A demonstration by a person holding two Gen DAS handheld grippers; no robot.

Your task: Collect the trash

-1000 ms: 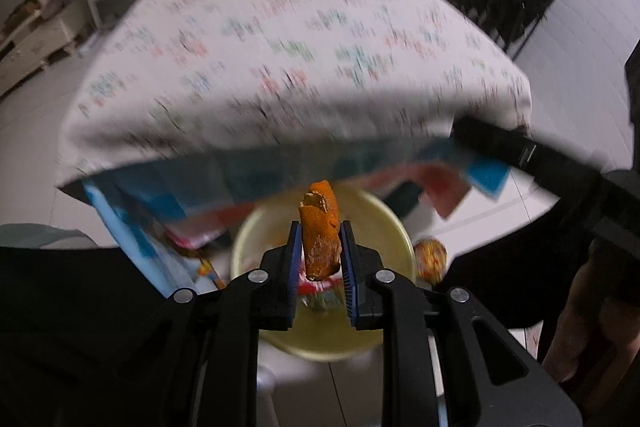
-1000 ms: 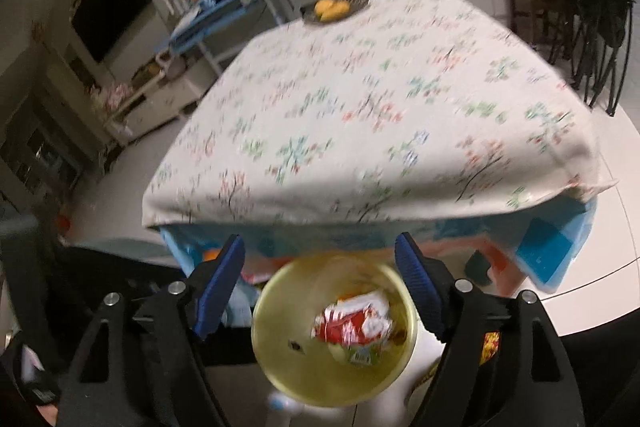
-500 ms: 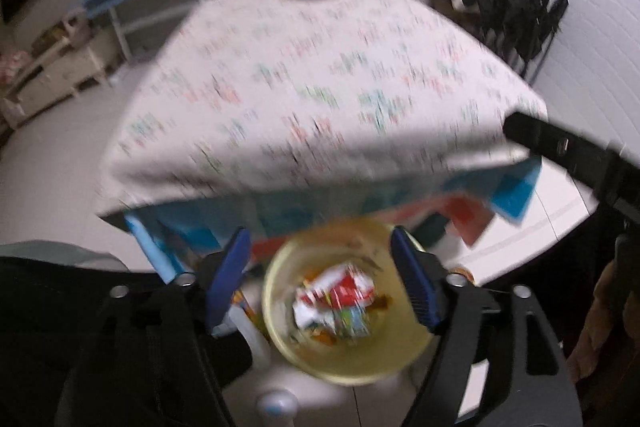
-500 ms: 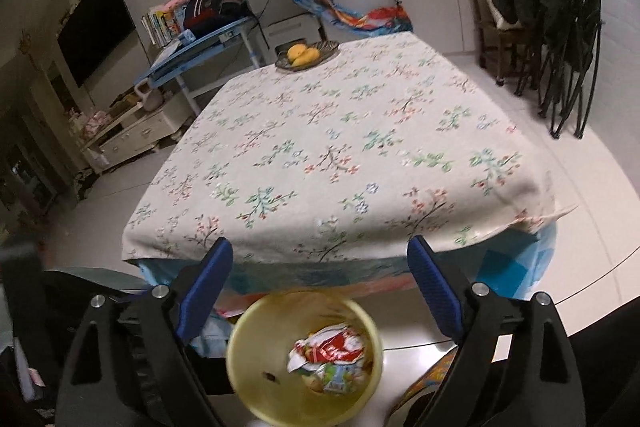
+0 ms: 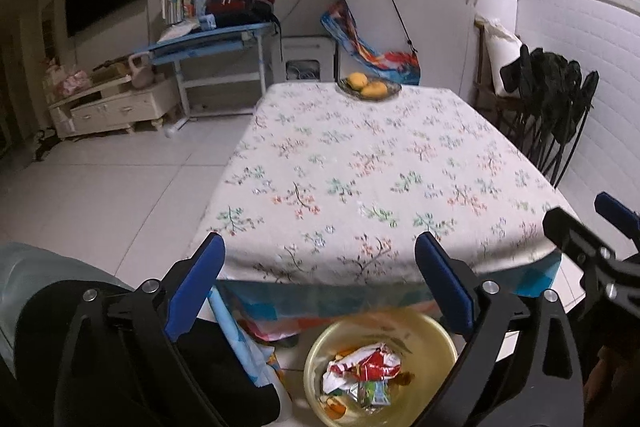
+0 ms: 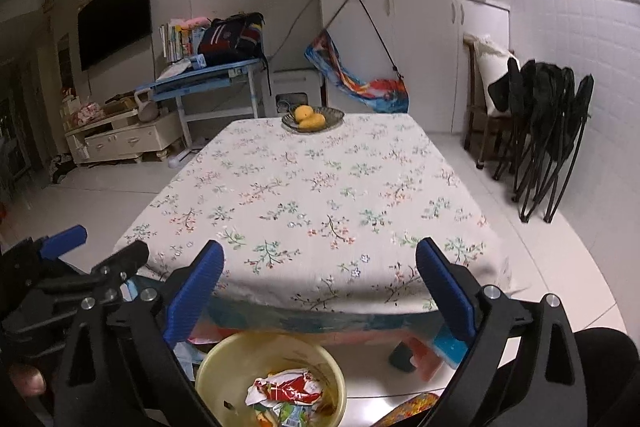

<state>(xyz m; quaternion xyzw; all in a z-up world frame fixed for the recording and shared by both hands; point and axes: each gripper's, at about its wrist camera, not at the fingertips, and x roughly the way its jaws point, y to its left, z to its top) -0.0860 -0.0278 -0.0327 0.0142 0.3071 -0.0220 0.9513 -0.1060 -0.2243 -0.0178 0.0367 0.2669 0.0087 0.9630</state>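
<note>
Two grippers are hanging side by side over the yellow bin [image 5: 380, 367] on the floor at the table's near edge. The left gripper [image 5: 318, 291] has just been opening its jaws and is now standing spread wide with nothing between them; the right gripper [image 6: 320, 291] has also just been opening, and its jaws are gaping wide and gripping nothing. Below them the trash [image 5: 362, 373], crumpled red-and-white wrappers with some orange scraps, is lying inside the bin. The drop-off step looks finished. Beyond, the floral tablecloth [image 6: 316, 199] is showing no loose litter, and at its far end only a fruit dish [image 6: 314, 118] is sitting. The next move is likely calling for a search for any remaining scrap, perhaps on the floor near the bin, though none is plainly visible.
</note>
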